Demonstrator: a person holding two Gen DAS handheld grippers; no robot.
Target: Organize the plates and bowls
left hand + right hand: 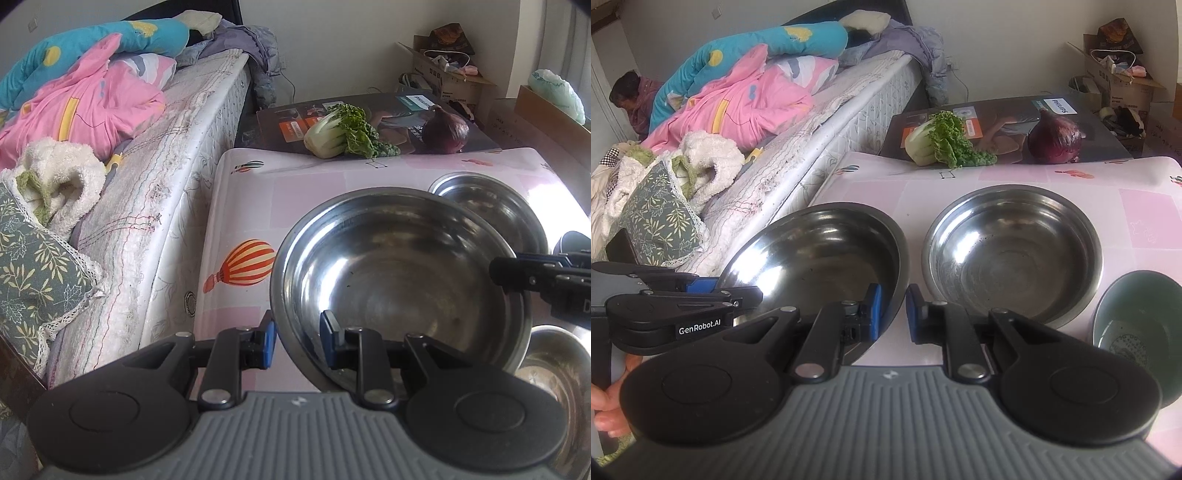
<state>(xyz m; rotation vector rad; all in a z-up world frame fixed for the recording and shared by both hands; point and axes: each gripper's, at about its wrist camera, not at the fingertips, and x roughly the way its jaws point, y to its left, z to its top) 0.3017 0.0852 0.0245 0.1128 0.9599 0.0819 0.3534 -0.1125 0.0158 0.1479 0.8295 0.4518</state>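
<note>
Both grippers had their fingers clamped on the big steel bowl's [816, 251] rim, left gripper [297, 341] and right gripper [894, 314] on opposite sides, at center-left. A 2nd steel bowl [1012, 254] sat just right on the table [1137, 206], green bowl [1134, 314] lower right, cabbage [942, 142] and onion [1058, 138] behind.

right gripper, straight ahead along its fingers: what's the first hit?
Right gripper is already clamped on the rim of the large steel bowl. Beyond that, the second steel bowl on the pink table probably comes first; depth is unclear.
</note>
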